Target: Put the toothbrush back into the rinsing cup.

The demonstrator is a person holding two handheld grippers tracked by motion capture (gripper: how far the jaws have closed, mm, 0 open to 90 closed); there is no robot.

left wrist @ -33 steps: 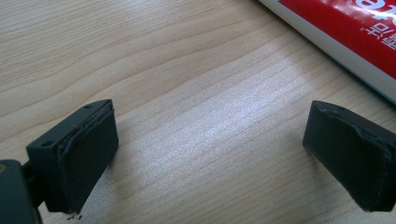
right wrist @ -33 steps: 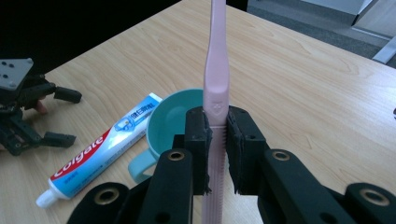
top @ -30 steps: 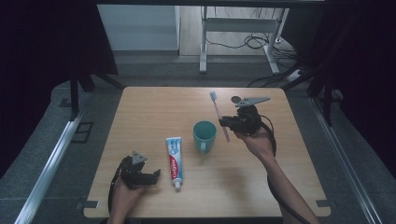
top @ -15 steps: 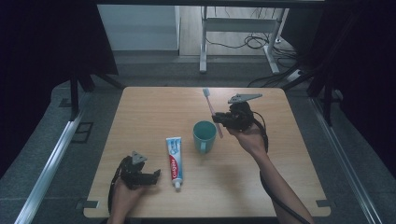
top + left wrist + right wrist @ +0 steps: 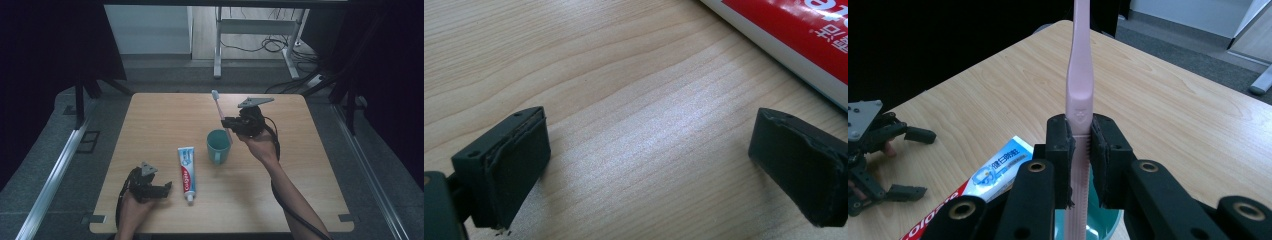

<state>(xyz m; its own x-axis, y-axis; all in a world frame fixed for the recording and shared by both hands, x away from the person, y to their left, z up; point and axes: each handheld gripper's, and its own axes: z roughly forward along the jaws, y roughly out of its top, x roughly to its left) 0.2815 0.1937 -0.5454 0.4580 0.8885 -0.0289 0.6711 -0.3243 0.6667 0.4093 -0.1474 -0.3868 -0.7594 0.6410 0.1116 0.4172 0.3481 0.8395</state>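
Your right gripper [image 5: 229, 122], right of centre in the high view, is clamped on a pink toothbrush [image 5: 220, 113]. The brush stands nearly upright, its lower end over the teal cup [image 5: 219, 145] at the middle of the wooden table [image 5: 310, 170]. Your left gripper [image 5: 161, 189], lower left, rests on the table with jaws wide apart and holding nothing, just beside the toothpaste tube [image 5: 186, 167].

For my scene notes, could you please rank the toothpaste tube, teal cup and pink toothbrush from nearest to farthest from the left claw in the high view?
1. Toothpaste tube, just right of the left claw.
2. Teal cup, mid-table.
3. Pink toothbrush, in the right claw, over the cup.
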